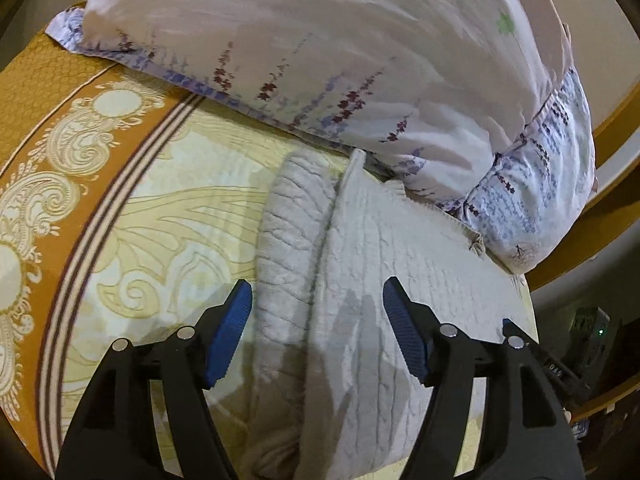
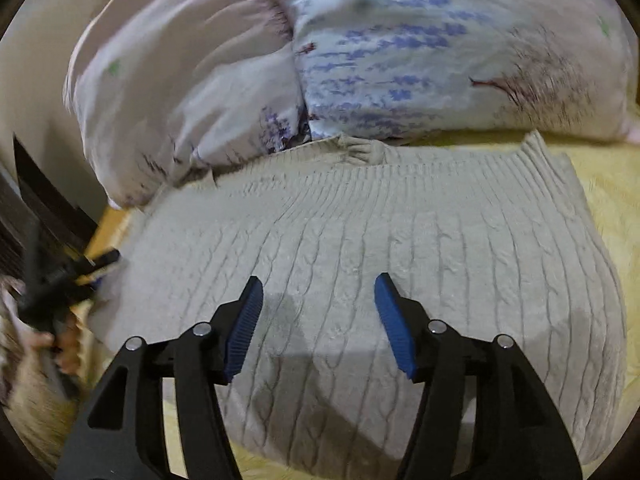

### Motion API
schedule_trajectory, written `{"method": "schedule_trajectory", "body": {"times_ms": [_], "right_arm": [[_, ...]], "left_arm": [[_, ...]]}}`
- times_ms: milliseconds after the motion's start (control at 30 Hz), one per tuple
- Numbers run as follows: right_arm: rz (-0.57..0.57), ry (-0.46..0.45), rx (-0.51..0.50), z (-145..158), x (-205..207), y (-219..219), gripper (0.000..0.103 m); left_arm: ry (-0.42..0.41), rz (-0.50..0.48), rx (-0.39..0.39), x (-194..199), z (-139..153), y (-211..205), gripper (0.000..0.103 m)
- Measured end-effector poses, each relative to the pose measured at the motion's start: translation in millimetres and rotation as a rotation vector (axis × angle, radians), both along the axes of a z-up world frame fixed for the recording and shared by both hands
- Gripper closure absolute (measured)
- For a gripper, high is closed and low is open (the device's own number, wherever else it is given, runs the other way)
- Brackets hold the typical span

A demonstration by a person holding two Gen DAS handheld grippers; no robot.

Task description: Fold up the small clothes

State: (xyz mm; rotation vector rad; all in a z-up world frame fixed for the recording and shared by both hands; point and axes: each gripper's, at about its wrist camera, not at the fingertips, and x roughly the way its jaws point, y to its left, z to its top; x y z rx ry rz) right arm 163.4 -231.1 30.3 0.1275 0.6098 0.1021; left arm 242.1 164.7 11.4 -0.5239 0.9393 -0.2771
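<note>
A cream cable-knit sweater (image 2: 380, 264) is laid on the bed (image 1: 132, 208), its far edge pressed against the pillows (image 2: 400, 52) at the head. In the left view one side is seen already folded over, forming a ridge (image 1: 296, 232). Both the left gripper (image 1: 318, 328) and the right gripper (image 2: 318, 320) are held above the knit with jaws spread wide and nothing held. The fold could be undone if only the top layer is pinched, since thick knit slips. The collar (image 2: 360, 150) could be dragged under the pillows, and the sheet may be caught along with the sweater.
</note>
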Motion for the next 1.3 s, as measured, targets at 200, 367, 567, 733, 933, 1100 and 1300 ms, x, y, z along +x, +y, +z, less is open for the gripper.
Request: {"method": "schedule_trajectory", "body": {"times_ms": [200, 367, 567, 733, 933, 1100, 1300], "right_arm": [[-0.017, -0.019, -0.15, -6.4, -2.8, 17.3, 0.038], [-0.013, -0.022, -0.146, -5.3, 1.3, 16.5, 0.037], [-0.013, -0.027, -0.165, -5.4, 0.5, 18.9, 0.037], [-0.013, -0.032, -0.203, -7.3, 2.9, 24.3, 0.035], [0.015, -0.036, -0.129, -3.2, -1.0, 14.6, 0.035], [0.02, -0.05, -0.003, 6.8, -11.9, -11.1, 0.035], [-0.047, -0.09, 0.035, 15.7, -30.4, -51.2, 0.035]], "left_arm": [[-0.003, 0.003, 0.043, 3.1, 0.4, -13.2, 0.042], [0.014, 0.01, 0.065, 4.1, -0.9, -19.8, 0.06], [0.024, 0.004, -0.027, 6.2, 3.6, -27.5, 0.08], [-0.028, -0.021, -0.095, 5.2, 27.9, -41.6, 0.082], [-0.099, -0.101, -0.163, 7.3, 60.7, -85.5, 0.083], [-0.135, -0.211, -0.199, 10.2, 75.1, -144.1, 0.083], [-0.117, -0.339, -0.181, 13.0, 67.5, -218.0, 0.083]]}}
